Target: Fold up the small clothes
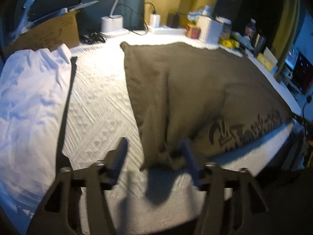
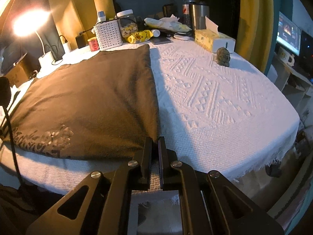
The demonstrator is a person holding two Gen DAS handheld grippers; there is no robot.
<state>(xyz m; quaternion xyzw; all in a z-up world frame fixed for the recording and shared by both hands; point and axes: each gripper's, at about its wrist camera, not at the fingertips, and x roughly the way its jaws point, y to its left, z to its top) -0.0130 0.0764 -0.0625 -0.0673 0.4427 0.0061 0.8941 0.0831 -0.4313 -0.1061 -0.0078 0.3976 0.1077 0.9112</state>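
Left wrist view blurred; dark print (image 1: 244,129) on the brown garment (image 1: 185,90) hard to read, cut off at 4 o'clock by the bench (image 1: 97,101) edge. Garment folded flat at centre of the white-covered bench, long axis running from 6 toward 12 o'clock, straight folded edge on its right side (right wrist view). Left claw (image 1: 154,152) with jaws apart, straddling the near corner, pads not pressing. Right claw (image 2: 155,143) clamped together on the garment's near right corner. White cloth pile (image 1: 31,98) at 9 o'clock. Basket (image 2: 107,35), tissue box (image 2: 213,39), lamp base (image 1: 112,24) crowded at 12 o'clock; small figurine (image 2: 223,55) at 2 o'clock.
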